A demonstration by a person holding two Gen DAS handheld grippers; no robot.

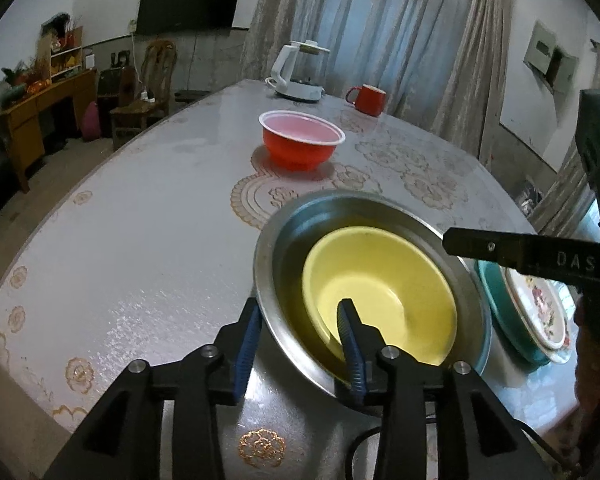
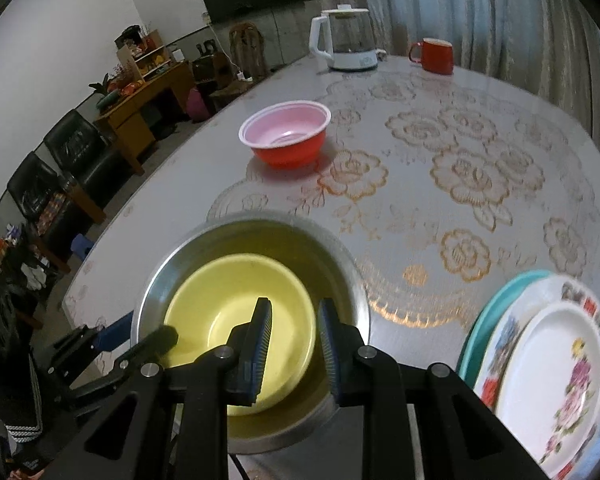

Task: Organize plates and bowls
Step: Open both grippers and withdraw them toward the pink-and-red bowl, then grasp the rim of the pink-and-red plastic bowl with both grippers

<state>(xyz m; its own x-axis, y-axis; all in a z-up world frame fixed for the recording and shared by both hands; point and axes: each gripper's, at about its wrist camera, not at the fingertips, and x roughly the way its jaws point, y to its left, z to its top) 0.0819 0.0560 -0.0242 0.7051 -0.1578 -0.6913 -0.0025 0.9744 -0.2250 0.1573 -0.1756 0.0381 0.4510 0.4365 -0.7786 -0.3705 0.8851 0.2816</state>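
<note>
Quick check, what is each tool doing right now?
Left tool: open, straddling the steel bowl's near rim, not clamped.
Right tool: open, above the yellow bowl nested inside, holding nothing.

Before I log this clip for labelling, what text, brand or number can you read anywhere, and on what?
"DAS" on the right gripper's black body, left wrist view; anything after it is cut off by the frame edge.
Kettle: a faint mark on its base, too blurred to read.
Plates: floral patterns only, no words.
Nothing else legible.
</note>
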